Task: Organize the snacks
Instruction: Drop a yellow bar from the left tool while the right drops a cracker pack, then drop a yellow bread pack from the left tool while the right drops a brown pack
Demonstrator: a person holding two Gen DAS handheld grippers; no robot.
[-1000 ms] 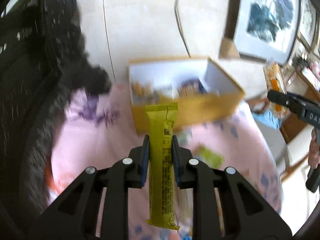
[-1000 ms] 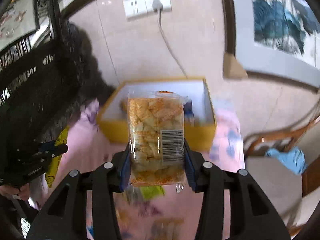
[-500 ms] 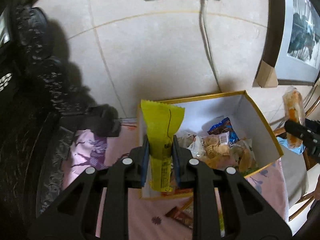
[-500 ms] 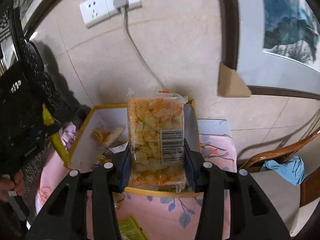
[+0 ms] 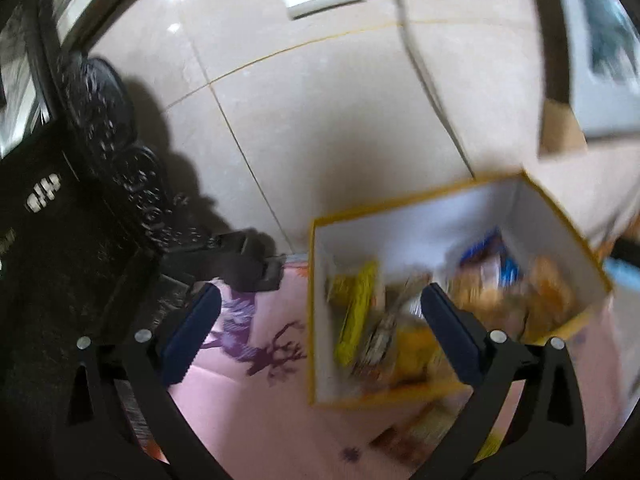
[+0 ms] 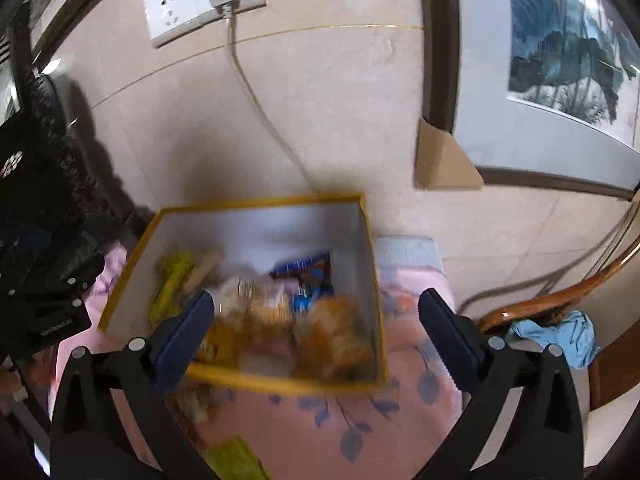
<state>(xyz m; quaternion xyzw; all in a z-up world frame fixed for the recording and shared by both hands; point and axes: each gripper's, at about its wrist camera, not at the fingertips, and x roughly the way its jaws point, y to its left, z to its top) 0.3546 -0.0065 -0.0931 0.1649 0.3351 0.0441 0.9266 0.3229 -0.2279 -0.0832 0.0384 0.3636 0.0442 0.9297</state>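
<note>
A tiled wall [image 6: 340, 120] with a socket plate [image 6: 200, 0] and a hanging cable [image 6: 256, 92] rises ahead of both tools, with a framed painting [image 6: 560, 52] off to the right. Below it, a desk under a pink flowered cloth [image 6: 400, 420] carries the yellow-rimmed box [image 6: 280, 380], which sits ahead of the right tool [image 6: 316, 332] and ahead and right of the left tool [image 5: 320, 336].

Both tools are spread wide with nothing between their blue pads, apparently so each packet drops free into the box. Inside, blurred by motion, lies a heap of snacks: a yellow bar wrapper [image 5: 354, 316] at the left wall, closest to the left tool; orange cracker packets [image 6: 332, 332] heaped toward the near right corner; and a blue packet [image 6: 308, 276] near the back.

The box looks well filled, though a green packet [image 6: 236, 460] rests on the cloth just under the right tool, outside the box, so some sorting likely remains. A wooden chair [image 6: 552, 300] with a blue rag [image 6: 560, 340] stands to the right.
</note>
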